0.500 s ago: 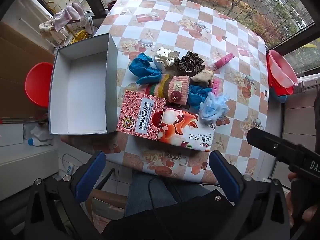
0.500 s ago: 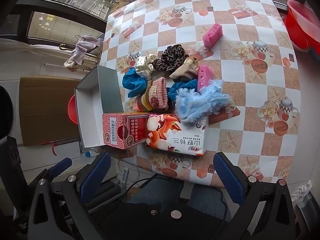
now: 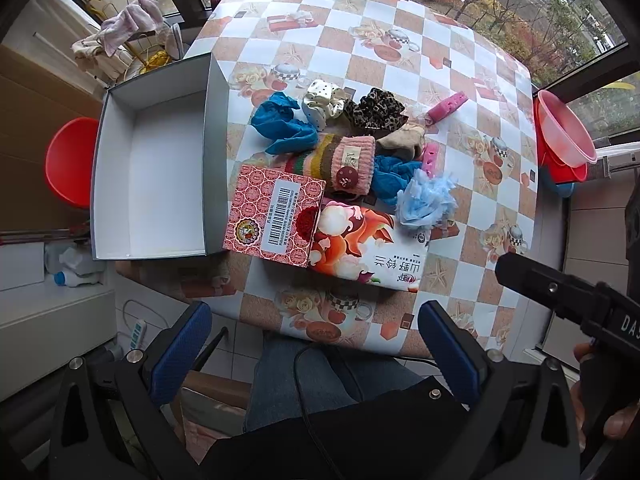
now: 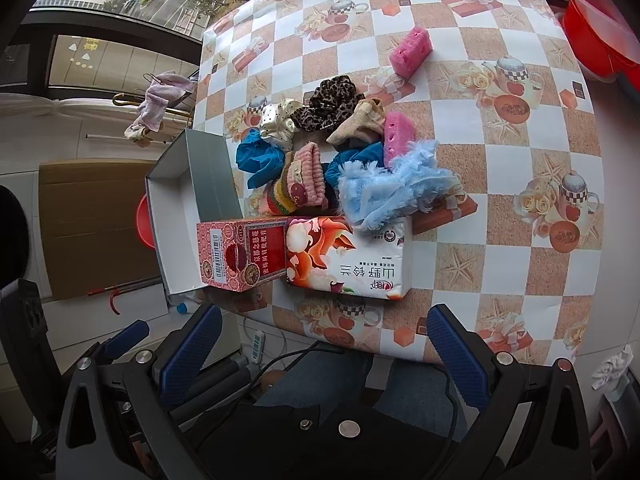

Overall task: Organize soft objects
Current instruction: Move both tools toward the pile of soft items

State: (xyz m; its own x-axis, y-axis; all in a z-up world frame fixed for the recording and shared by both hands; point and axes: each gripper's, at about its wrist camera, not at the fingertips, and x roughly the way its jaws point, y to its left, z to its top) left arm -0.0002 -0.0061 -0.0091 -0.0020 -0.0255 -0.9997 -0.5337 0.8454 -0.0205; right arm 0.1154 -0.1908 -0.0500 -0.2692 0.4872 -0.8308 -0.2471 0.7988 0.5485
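Observation:
A heap of soft things lies mid-table: a striped knit sock (image 3: 340, 160) (image 4: 298, 182), blue cloths (image 3: 282, 128), a white dotted scrunchie (image 3: 322, 100), a leopard scrunchie (image 3: 376, 108) (image 4: 332, 102), a beige sock (image 3: 404, 138), a fluffy light-blue piece (image 3: 426, 200) (image 4: 384, 190) and two pink sponges (image 4: 412, 50) (image 4: 398, 134). An open white box (image 3: 148, 172) (image 4: 176, 216) stands at the table's left. My left gripper (image 3: 316, 352) and right gripper (image 4: 316, 352) are open and empty, held off the near table edge.
A red carton (image 3: 274, 216) and a tissue pack (image 3: 368, 248) lie at the heap's near side. Red basins (image 3: 560, 140) stand off the right edge. A red stool (image 3: 70, 160) is left of the box. My legs are below the table edge.
Both views have shifted slightly; the table and heap appear a little closer. Nothing on the table has moved.

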